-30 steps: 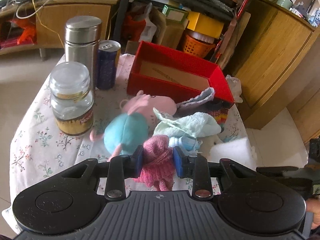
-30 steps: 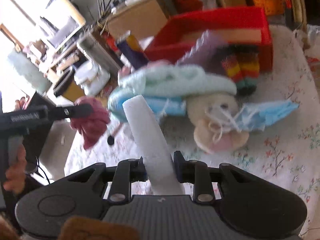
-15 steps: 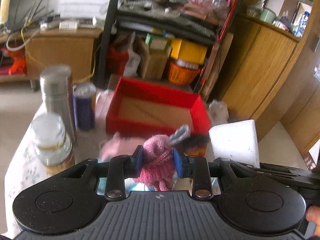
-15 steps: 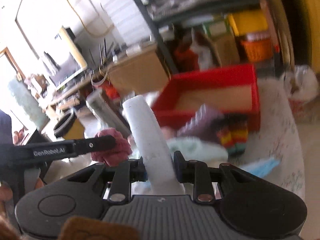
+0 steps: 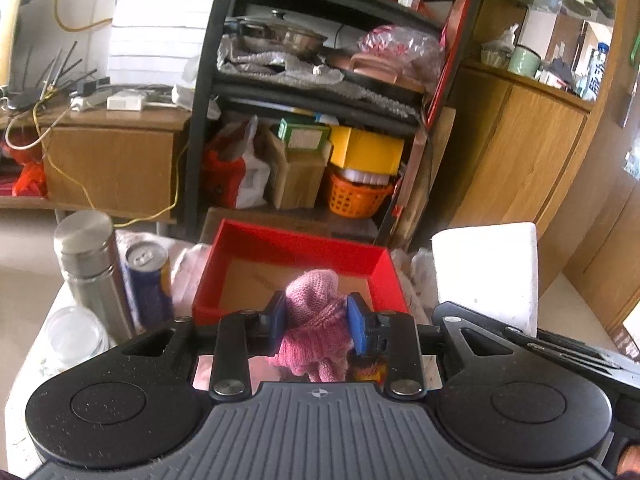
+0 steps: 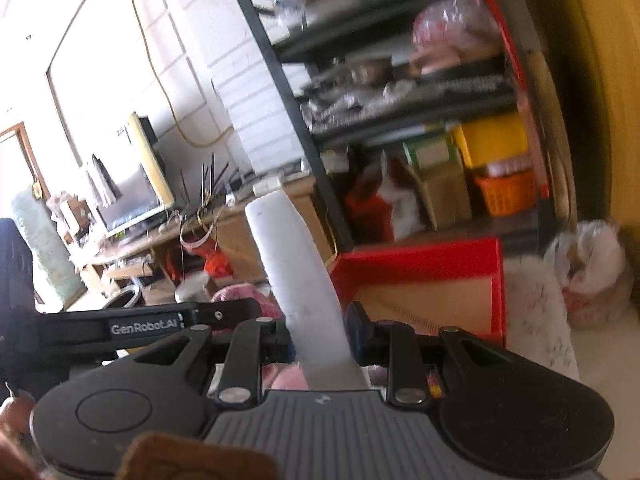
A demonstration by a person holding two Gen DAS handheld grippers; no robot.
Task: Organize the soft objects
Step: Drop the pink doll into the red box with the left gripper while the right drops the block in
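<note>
Left hand-held gripper (image 5: pixel 316 320): blue pads clamped on a pink knitted item (image 5: pixel 314 316), held in the air just before the near wall of the red box (image 5: pixel 296 246); loose folds hang below the pads. Right hand-held gripper (image 6: pixel 318 330): closed on a white foam block (image 6: pixel 294 268), edge-on in its own view, a broad slab (image 5: pixel 486 268) in the left view, to the right of the box. Box floor shows bare cardboard; nothing visible inside it. Risks, as judgement: the knit is pinched by a bunched part only, so a quick swing could let it slip out short of the box; its hanging folds could catch on the red rim. The two hand-held grippers sit close together, the left one's arm (image 6: pixel 144 326) crossing the right view, so a shared approach could knock them or tip the steel flask (image 5: pixel 94 270) and can (image 5: pixel 148 280) beside the box. Hidden or unclear: the tabletop and remaining soft items lie below both bodies, only slivers of pink showing; the right view is motion-blurred; the glass jar (image 5: pixel 74 338) is partly cut off.
</note>
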